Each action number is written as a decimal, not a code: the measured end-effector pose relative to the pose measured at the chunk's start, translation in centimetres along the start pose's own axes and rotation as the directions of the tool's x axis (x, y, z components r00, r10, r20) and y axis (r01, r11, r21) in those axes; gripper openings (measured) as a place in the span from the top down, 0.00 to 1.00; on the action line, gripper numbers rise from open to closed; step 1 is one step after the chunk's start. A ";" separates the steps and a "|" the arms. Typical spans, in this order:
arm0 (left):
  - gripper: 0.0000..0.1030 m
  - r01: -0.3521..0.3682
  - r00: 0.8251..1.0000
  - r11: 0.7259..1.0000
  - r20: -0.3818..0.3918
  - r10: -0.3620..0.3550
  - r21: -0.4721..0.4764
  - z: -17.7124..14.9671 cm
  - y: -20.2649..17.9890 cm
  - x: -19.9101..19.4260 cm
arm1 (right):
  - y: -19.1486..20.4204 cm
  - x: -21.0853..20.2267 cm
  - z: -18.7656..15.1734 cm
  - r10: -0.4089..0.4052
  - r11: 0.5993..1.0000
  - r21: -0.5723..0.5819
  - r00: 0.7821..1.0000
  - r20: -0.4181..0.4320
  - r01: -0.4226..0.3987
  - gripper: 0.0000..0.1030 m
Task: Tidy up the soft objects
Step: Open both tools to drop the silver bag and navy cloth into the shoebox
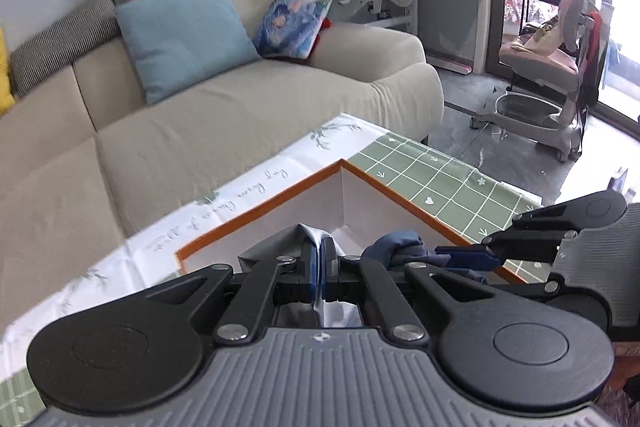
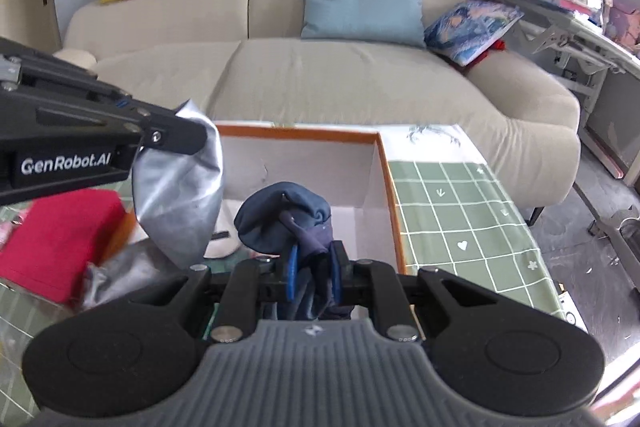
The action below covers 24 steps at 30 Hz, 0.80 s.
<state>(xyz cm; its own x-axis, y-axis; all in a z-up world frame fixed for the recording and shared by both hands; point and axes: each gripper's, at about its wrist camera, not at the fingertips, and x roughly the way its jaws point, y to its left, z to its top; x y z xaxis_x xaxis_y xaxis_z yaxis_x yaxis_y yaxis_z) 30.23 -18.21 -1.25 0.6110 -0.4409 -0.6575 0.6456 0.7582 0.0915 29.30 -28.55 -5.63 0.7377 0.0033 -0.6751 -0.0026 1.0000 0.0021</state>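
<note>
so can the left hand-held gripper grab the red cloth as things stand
Probably not: the left hand-held gripper is shut on a silver cloth, so it would have to drop that first. The red cloth itself lies uncovered.

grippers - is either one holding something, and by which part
Both are. The left gripper pinches the silver-grey cloth by a top fold; the right gripper clamps the dark blue cloth near its bunched end.

Two hand-held grippers, left hand-held gripper [image 1: 319, 269] and right hand-held gripper [image 2: 314, 275], one orange-rimmed box [image 2: 384, 163], one silver cloth [image 2: 180, 195], one navy cloth [image 2: 280, 215], one red cloth [image 2: 56, 243], five sofa cushions (yellow, striped, beige, teal, patterned), one bench [image 2: 460, 227]
</note>
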 end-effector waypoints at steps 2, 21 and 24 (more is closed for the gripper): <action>0.98 0.007 1.000 1.000 -0.004 -0.007 -0.020 0.3 0.5 1.2 | -0.5 1.3 0.3 -0.001 1.000 0.000 1.000 -0.019 0.001 0.86; 0.96 0.025 0.992 0.997 -0.124 -0.034 -0.076 1.3 3.8 9.4 | -0.2 9.1 3.7 -0.031 0.994 -0.110 0.999 -0.044 0.026 0.82; 0.93 0.034 0.985 0.994 -0.164 -0.050 -0.103 0.3 4.1 10.0 | -0.1 9.5 3.4 -0.018 0.995 -0.103 0.998 -0.067 0.011 0.79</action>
<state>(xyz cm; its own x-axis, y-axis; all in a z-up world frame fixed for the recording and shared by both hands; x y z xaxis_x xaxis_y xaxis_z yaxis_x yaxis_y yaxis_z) 39.12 -19.67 -7.17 0.4942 -0.3937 -0.7751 0.6153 0.7883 -0.0080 38.57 -28.59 -9.53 0.6908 -0.0151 -0.7229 -0.0635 0.9947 -0.0814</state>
